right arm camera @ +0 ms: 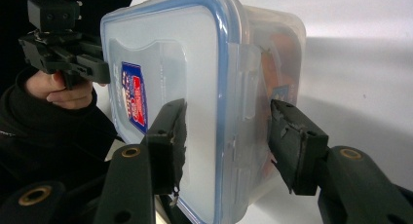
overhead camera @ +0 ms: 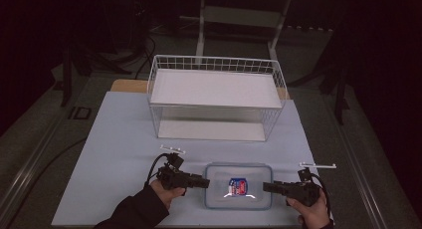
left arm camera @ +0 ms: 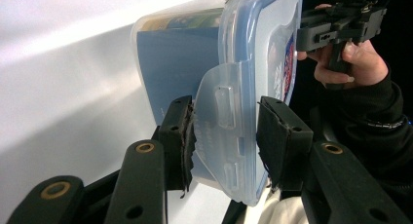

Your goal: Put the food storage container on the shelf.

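A clear plastic container (overhead camera: 239, 186) with a blue-rimmed lid and a red and blue label sits near the table's front edge. My left gripper (overhead camera: 204, 180) meets its left end, my right gripper (overhead camera: 265, 186) its right end. In the left gripper view the jaws of the left gripper (left arm camera: 226, 107) are shut on the latch flap (left arm camera: 219, 121), which stands swung out from the wall, and on the lid's edge. In the right gripper view the right gripper (right arm camera: 228, 109) straddles the lid rim and a latch (right arm camera: 248, 87) lying flat against the wall. A narrow gap shows beside one pad (right arm camera: 285, 136).
A white wire basket (overhead camera: 216, 64) with a flat white shelf stands behind the container at the back of the pale blue table (overhead camera: 119, 139). Bare table lies between basket and container. A person's dark sleeves come in from the bottom edge.
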Action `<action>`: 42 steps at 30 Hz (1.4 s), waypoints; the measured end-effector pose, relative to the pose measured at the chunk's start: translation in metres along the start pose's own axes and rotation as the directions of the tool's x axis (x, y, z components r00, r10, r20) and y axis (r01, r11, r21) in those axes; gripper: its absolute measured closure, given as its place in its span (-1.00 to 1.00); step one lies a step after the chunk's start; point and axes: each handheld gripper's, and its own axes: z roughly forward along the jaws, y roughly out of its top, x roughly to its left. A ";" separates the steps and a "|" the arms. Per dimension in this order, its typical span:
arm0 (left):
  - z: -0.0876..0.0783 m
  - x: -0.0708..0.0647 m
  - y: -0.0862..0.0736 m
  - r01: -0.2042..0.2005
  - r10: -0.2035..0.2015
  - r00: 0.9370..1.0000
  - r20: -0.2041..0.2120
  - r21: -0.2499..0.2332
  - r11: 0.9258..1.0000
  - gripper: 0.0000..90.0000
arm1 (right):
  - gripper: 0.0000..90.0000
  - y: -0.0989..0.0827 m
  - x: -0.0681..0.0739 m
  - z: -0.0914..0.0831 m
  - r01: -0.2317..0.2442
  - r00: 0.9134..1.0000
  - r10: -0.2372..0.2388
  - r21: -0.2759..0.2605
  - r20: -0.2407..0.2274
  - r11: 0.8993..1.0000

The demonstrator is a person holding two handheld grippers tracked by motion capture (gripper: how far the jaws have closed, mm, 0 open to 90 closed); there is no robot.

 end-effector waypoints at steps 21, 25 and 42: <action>-0.038 0.002 0.019 -0.078 0.069 0.995 -0.075 -0.117 0.990 0.28 | 0.11 0.044 0.027 0.017 0.139 0.990 -0.139 -0.064 0.004 0.988; -0.044 0.005 0.025 -0.089 0.078 0.993 -0.085 -0.140 0.986 0.28 | 0.11 0.055 0.030 0.021 0.174 0.985 -0.174 -0.088 0.009 0.981; -0.046 0.030 0.041 -0.127 0.104 0.986 -0.133 -0.180 0.975 0.27 | 0.11 0.084 0.018 0.046 0.200 0.980 -0.200 -0.130 0.010 0.971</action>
